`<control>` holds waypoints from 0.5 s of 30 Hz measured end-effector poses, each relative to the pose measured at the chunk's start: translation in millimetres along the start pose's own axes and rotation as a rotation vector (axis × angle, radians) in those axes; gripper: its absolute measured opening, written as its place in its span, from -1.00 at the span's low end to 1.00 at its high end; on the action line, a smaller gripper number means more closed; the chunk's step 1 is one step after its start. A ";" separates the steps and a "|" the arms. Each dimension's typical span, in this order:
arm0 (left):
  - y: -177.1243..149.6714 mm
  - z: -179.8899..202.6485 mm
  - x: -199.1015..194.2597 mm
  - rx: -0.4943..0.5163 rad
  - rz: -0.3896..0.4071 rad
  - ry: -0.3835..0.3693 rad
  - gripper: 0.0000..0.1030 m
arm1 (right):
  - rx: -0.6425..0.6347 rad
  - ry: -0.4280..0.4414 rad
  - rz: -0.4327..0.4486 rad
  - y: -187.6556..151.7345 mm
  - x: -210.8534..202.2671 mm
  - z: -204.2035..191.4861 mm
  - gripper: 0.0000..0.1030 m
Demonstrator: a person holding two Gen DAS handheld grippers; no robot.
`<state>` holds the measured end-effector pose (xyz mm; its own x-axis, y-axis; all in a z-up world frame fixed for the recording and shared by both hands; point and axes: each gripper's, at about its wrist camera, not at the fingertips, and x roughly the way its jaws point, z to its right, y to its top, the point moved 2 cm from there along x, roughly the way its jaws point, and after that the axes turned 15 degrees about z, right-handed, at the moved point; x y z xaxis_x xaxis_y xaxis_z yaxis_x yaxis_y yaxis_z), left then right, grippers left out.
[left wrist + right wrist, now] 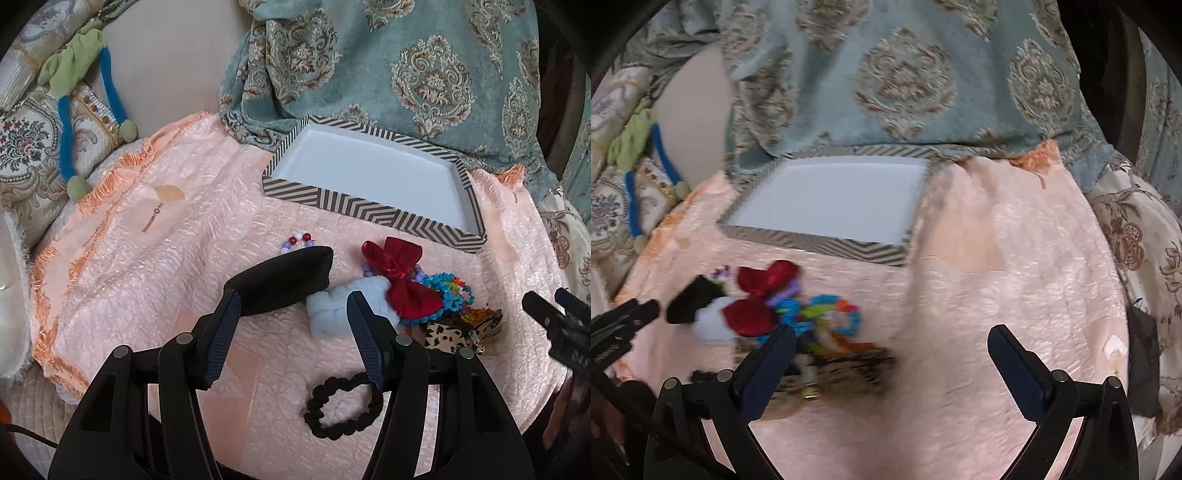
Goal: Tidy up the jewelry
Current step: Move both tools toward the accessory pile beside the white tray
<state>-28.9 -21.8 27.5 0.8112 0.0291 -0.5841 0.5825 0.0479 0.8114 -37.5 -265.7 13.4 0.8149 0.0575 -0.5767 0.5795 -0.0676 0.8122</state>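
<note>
An empty striped box with a white floor lies on the pink cloth; it also shows in the right wrist view. In front of it lies a heap: a red bow, a light blue scrunchie, a rainbow bead piece, a leopard-print clip, a bead bracelet, a black padded piece and a black scrunchie. My left gripper is open, just short of the black piece and blue scrunchie. My right gripper is open, right of the heap.
The pink cloth covers a sofa seat. A teal patterned throw hangs behind the box. A green and blue plush toy and patterned cushions lie at the left. The right gripper's tip shows at the right edge.
</note>
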 end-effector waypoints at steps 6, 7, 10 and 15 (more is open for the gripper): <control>1.1 -2.6 -10.3 -0.001 0.029 0.005 0.17 | -0.023 0.028 -0.004 -1.4 -12.5 -23.7 1.00; 1.2 -2.7 -12.0 -0.001 0.035 0.004 0.17 | -0.022 0.030 -0.005 -1.4 -14.6 -24.2 1.00; 0.3 -1.9 -13.8 0.006 0.046 0.004 0.17 | -0.007 0.030 -0.006 -0.5 -20.9 -28.4 1.00; -0.9 -4.0 -12.8 0.002 0.066 0.020 0.17 | -0.014 0.028 0.015 2.7 -27.2 -35.7 1.00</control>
<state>-40.1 -18.2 34.1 0.8468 0.0517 -0.5294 0.5277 0.0435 0.8483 -58.3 -231.9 34.5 0.8231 0.0845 -0.5615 0.5665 -0.0547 0.8222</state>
